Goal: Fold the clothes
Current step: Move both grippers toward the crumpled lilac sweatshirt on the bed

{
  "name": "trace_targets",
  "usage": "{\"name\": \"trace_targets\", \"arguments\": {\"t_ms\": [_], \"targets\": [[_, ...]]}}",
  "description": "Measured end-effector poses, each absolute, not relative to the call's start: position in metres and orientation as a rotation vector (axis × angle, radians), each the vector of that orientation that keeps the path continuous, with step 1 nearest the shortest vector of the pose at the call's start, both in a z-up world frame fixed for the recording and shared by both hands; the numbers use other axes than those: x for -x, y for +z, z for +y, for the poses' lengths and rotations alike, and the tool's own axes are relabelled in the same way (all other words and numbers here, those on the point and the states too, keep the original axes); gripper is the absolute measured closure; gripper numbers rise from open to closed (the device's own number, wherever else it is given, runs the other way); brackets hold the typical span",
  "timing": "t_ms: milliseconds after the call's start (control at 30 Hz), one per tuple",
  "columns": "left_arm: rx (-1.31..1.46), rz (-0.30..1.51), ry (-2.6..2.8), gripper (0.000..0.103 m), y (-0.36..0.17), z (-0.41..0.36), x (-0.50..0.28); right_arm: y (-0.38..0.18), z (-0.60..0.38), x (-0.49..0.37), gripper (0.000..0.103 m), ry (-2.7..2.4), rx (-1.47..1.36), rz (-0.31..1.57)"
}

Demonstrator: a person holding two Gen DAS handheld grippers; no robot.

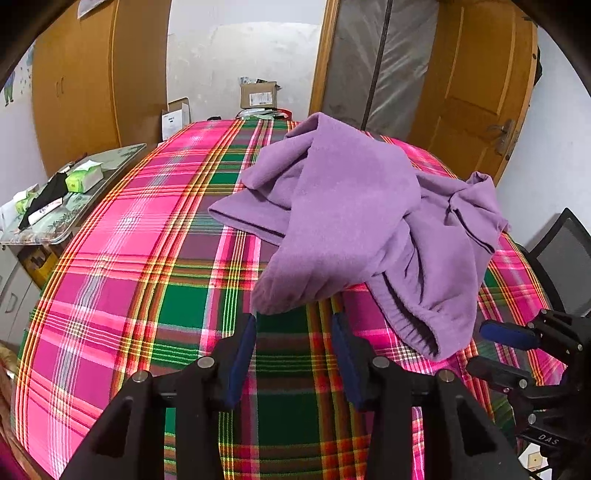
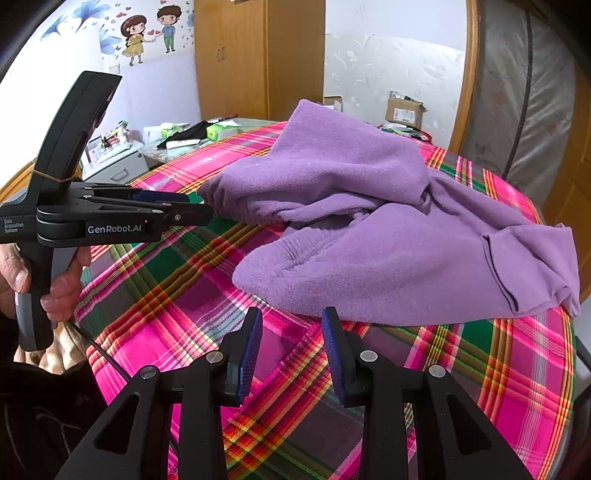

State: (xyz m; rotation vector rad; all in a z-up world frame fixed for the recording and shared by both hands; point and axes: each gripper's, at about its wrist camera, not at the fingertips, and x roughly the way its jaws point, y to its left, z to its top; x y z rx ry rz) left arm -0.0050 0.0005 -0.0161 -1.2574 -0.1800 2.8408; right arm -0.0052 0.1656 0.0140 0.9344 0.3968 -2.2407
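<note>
The purple fleece garment (image 1: 354,221) is lying crumpled on the plaid bedcover (image 1: 147,258), so its true shape is hard to make out; folds are hiding most of it. An elastic cuff (image 1: 417,325) is pointing toward the left gripper (image 1: 293,321), whose jaws are standing wide and holding nothing. The right gripper (image 2: 291,317) is hovering near the garment's edge, its jaws apart and empty. Only the right wrist view is showing the person's hand (image 2: 62,284) gripping the left tool's handle, and the wall sticker (image 2: 151,33).
</note>
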Motion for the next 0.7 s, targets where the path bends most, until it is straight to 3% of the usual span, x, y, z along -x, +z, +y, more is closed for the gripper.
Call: {"name": "trace_targets", "arguments": {"t_ms": [700], "targets": [[1.275, -0.144, 2.872, 0.060, -0.011, 0.008, -0.008, 0.021, 0.171, -0.002, 0.069, -2.293, -0.938, 0.375]]}}
